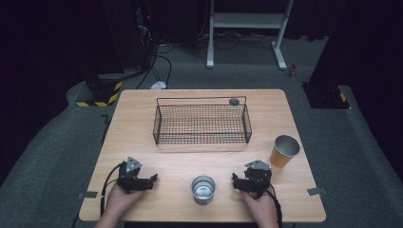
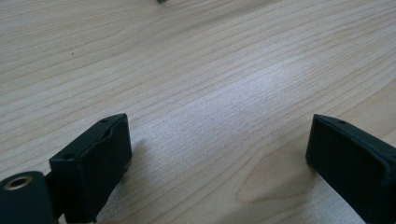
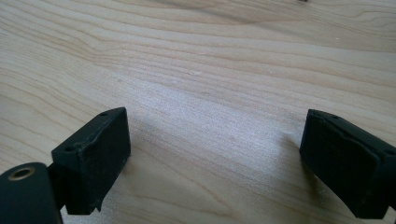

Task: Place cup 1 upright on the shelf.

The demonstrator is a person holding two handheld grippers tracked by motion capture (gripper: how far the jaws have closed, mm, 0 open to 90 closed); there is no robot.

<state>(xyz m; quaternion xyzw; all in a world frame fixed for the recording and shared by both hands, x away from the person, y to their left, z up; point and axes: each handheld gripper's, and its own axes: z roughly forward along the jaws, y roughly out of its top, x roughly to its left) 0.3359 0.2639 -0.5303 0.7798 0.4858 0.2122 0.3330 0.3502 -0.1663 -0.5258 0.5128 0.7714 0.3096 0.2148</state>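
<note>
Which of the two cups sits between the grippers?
The silver cup, near the table's front edge between both grippers. The orange cup stands off toward the right edge, beyond the right gripper.

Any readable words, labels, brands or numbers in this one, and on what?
None can be read.
Steel cup, orange cup, wire basket: no print visible.
Left tongs and right tongs: plain black, no markings.
Yellow-black hazard stripes on a floor stand: a sign, no text.

High view sits above the near edge, looking forward and down over the whole counter (image 1: 142, 109). Both gripper views hover super close, just bare counter wood between their fingers (image 2: 88, 163).
</note>
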